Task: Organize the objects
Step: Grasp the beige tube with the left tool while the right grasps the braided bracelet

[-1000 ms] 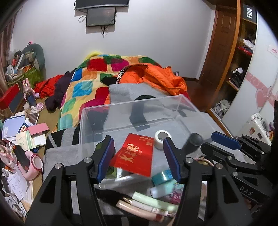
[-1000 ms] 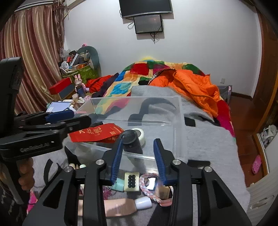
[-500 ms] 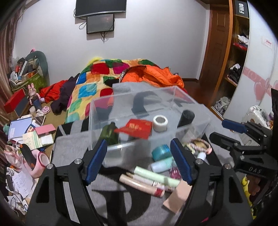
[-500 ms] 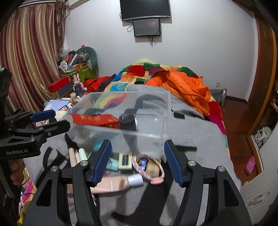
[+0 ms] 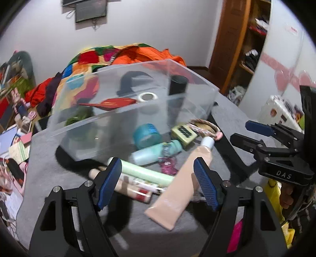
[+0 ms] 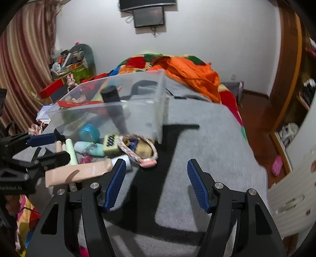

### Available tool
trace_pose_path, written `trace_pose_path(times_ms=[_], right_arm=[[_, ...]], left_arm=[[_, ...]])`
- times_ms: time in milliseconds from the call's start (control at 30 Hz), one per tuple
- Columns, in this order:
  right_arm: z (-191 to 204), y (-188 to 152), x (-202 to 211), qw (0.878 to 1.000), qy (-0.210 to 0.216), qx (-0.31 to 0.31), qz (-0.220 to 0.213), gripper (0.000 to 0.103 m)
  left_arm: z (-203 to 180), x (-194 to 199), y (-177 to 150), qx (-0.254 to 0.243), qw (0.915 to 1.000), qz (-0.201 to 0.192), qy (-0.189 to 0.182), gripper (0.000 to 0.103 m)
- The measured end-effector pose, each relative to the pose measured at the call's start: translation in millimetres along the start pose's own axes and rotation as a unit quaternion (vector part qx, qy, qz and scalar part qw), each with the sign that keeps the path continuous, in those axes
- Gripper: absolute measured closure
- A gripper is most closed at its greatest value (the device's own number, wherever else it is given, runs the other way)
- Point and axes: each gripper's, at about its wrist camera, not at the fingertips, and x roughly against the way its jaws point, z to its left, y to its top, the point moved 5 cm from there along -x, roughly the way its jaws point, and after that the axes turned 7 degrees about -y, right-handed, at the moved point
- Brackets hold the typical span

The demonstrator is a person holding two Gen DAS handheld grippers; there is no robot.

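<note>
Where it rests on gray cloth [image 6: 207,138], clear bin [image 5: 138,110] holds red envelope [image 5: 110,103], tape [image 5: 147,96].

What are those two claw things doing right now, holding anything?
Left gripper: open, holding nothing, above the beige tube.
Right gripper: open, holding nothing, over the grey blanket.

One clear bin [image 5: 126,118] is sitting ahead of the left claw [image 5: 158,183], holding four things: one red envelope [image 5: 110,103], one tape roll [image 5: 147,96], one black cylinder [image 5: 177,85] and one green item [image 5: 79,115]. Between claw and bin, three slim tubes [image 5: 146,175] are lying together, with one large beige tube [image 5: 183,187], one teal roll [image 5: 147,135], one mint bottle [image 5: 156,152], one keypad gadget [image 5: 183,134] and one braided loop [image 5: 205,126]. Two screens [image 6: 149,16] are hanging on the far wall.
</note>
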Motion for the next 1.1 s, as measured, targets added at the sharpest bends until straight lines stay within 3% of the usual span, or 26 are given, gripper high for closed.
trace_pose_path(times_ms=[300, 467, 600, 700, 800, 967, 1100], right_arm=[[-7.3, -8.5, -4.7, 1.0, 0.003, -0.005, 0.007, 0.042], [1.4, -4.6, -20.3, 1.0, 0.019, 0.005, 0.019, 0.043], [5.8, -1.2, -29.4, 0.999, 0.022, 0.014, 0.025, 0.057], [8.8, 1.2, -35.4, 0.999, 0.032, 0.016, 0.03, 0.059], [14.3, 0.6, -39.7, 0.998, 0.049, 0.02, 0.037, 0.076], [16.3, -3.8, -36.9, 0.998, 0.051, 0.017, 0.027, 0.084], [10.2, -8.1, -31.3, 0.998, 0.054, 0.008, 0.027, 0.083]], left_arm=[[-40.6, -17.5, -2.8, -0.049, 0.9983, 0.02, -0.023, 0.029], [-42.5, -38.4, -0.4, -0.057, 0.9969, 0.047, -0.026, 0.047], [-43.8, -49.0, -2.3, -0.058, 0.9962, 0.056, -0.03, 0.059], [-43.8, -50.8, -5.0, -0.056, 0.9962, 0.057, -0.035, 0.07], [-41.6, -45.2, -8.0, -0.055, 0.9964, 0.053, -0.036, 0.085], [-37.5, -39.0, -10.7, -0.05, 0.9959, 0.057, -0.049, 0.086], [-39.0, -44.2, -6.8, -0.056, 0.9944, 0.072, -0.054, 0.086]])
